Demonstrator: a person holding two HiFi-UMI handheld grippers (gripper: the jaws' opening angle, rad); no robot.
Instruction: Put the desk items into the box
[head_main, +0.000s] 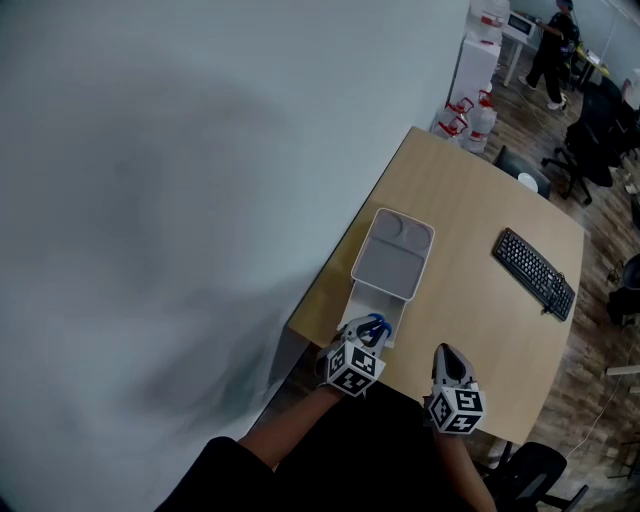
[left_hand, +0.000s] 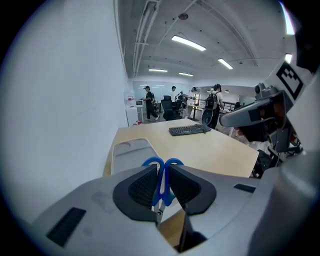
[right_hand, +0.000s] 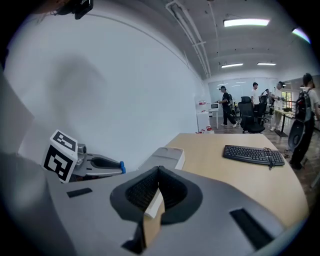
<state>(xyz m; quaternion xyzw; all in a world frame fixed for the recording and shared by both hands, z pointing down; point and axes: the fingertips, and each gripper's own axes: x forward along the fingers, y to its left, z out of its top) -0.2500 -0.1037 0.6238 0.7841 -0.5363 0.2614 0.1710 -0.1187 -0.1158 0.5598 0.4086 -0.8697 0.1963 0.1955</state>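
Observation:
Blue-handled scissors (left_hand: 162, 176) are pinched between the pads of my left gripper (left_hand: 161, 170), their loops poking out past the tips. In the head view the left gripper (head_main: 371, 327) hovers over the near end of a white box (head_main: 379, 303), whose grey-topped lid (head_main: 393, 255) lies across its far part. The scissors' blue handle (head_main: 376, 326) shows at the tips. My right gripper (head_main: 448, 353) hangs over the desk's near edge, to the right of the box, shut with nothing in it. Its pads (right_hand: 145, 189) meet in the right gripper view.
A black keyboard (head_main: 535, 273) lies on the wooden desk (head_main: 470, 220) at the right. A white wall runs along the desk's left side. Office chairs (head_main: 590, 135), white cabinets and people stand beyond the far end.

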